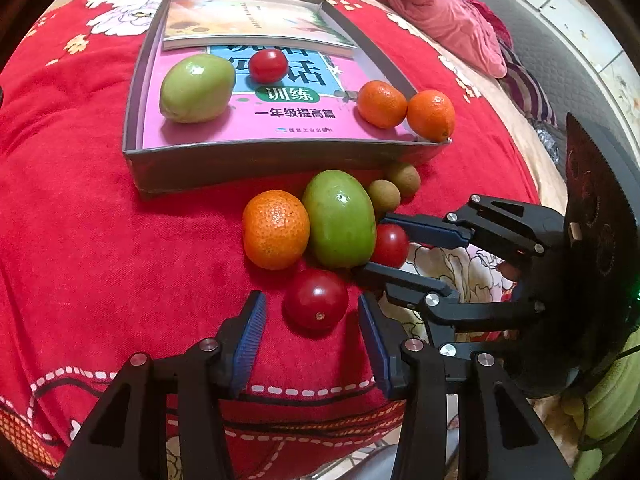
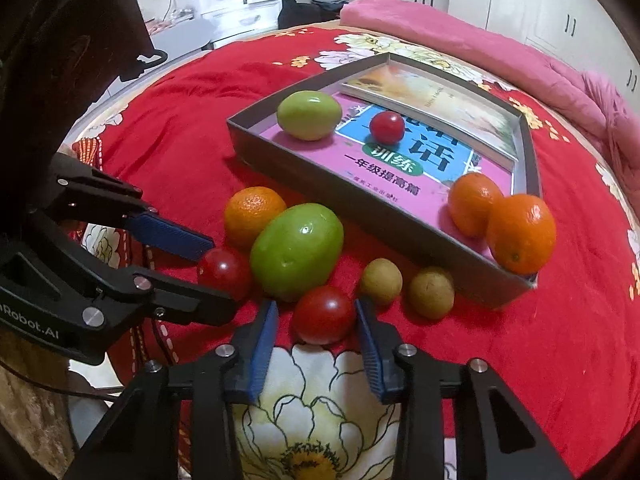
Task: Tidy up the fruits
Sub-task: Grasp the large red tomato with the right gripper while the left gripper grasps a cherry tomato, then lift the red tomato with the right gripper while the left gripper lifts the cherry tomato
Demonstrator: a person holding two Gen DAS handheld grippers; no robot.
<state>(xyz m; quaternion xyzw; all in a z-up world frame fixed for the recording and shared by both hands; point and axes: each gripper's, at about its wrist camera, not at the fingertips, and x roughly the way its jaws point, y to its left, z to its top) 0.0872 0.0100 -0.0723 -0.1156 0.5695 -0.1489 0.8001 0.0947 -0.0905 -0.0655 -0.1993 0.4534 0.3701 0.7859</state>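
Both jaws held wide: left gripper straddles one tomato; right gripper another, half hidden behind green fruit at 2 o'clock.

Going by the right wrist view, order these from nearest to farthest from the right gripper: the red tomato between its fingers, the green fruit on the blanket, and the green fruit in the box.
1. Red tomato, between the right gripper fingers.
2. Green fruit on the blanket, just beyond, slightly left.
3. Green fruit in the box, far end, on the pink book.
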